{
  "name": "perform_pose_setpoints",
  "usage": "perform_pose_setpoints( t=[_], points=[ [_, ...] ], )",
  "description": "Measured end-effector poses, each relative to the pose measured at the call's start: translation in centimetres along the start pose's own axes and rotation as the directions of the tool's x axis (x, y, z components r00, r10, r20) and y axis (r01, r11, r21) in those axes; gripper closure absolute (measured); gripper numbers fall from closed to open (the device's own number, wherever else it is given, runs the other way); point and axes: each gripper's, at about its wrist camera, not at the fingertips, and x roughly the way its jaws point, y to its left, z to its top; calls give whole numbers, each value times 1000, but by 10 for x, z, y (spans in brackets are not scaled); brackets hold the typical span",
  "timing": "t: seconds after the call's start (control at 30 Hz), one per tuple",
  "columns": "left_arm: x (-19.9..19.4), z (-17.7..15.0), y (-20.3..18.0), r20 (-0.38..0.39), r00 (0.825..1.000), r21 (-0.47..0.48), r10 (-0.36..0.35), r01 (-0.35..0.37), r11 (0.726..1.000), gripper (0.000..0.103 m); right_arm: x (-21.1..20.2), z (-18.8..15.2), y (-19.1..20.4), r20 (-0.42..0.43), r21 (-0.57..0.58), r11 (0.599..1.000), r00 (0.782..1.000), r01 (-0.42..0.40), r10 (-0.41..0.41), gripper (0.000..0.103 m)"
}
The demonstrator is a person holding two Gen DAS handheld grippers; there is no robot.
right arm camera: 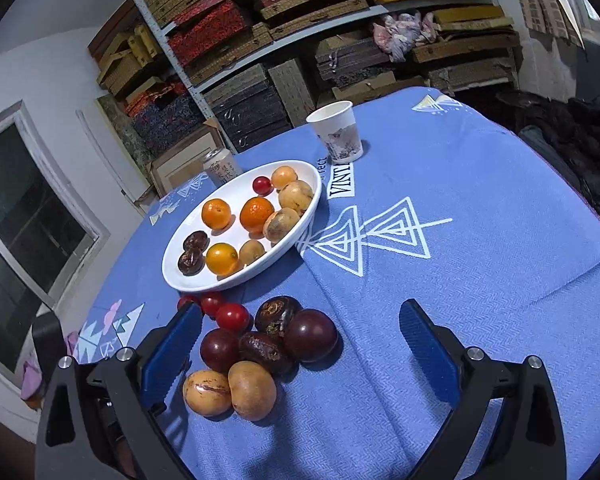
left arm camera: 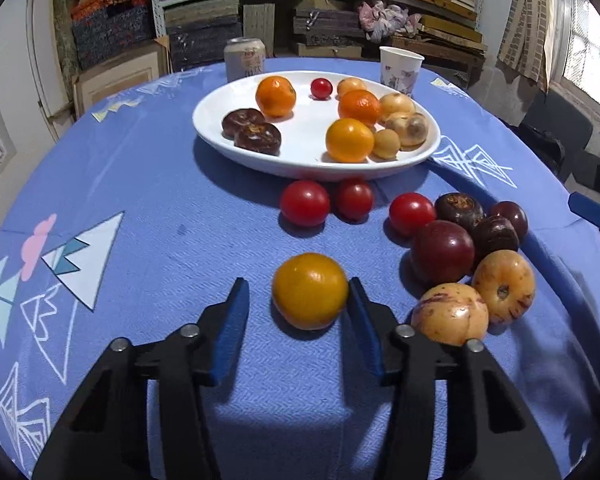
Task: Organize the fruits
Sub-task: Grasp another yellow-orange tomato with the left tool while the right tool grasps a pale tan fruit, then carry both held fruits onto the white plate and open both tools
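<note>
Tabletop point(right arm camera: 480, 280) under a blue patterned cloth, round far edge near the shelving.

White plate point(left arm camera: 228, 112) toward the far edge holds two oranges, a yellow-orange fruit, two dark brown fruits, one small red tomato and several tan fruits bunched on its right side.

Paper cup point(right arm camera: 336, 132) stands just beyond the plate's right end; contents not visible. Can point(left arm camera: 245, 58) stands behind the plate's far-left rim.

Loose on the cloth nearer the front edge: cluster of dark purple and tan fruits point(right arm camera: 260, 356), three red tomatoes point(left arm camera: 305, 203) just in front of the plate, and a single yellow-orange fruit point(left arm camera: 310, 291).

Left gripper point(left arm camera: 298, 308) spread, fingers either side of the yellow-orange fruit; right pad at its skin, left pad apart.

Right gripper point(right arm camera: 300, 344) spread wide over the cluster; bare cloth right of it to the tabletop's right edge.
</note>
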Motion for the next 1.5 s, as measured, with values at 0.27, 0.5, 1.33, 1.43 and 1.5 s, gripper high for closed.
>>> perform_pose_setpoints(
  t=[0.27, 0.5, 1.33, 1.43, 1.5],
  points=[
    [8, 3, -1, -28, 999, -3, -24, 24, 1000, 64, -2, -9, 19, 19, -106, 993, 998, 55, -54, 3],
    [6, 3, 5, -29, 999, -36, -18, 17, 999, 66, -2, -47, 62, 90, -390, 893, 975, 224, -205, 20],
    [9, 3, 3, -34, 999, -29, 12, -13, 999, 65, 31, -57, 54, -208, -251, 968, 977, -2, -52, 68],
    [9, 3, 3, -34, 999, -30, 10, -12, 999, 66, 36, -53, 54, -207, -239, 971, 977, -3, -48, 68],
    [9, 3, 3, -34, 999, -30, 10, -11, 999, 66, 38, -54, 55, -206, -240, 971, 977, -5, -46, 69]
  ],
)
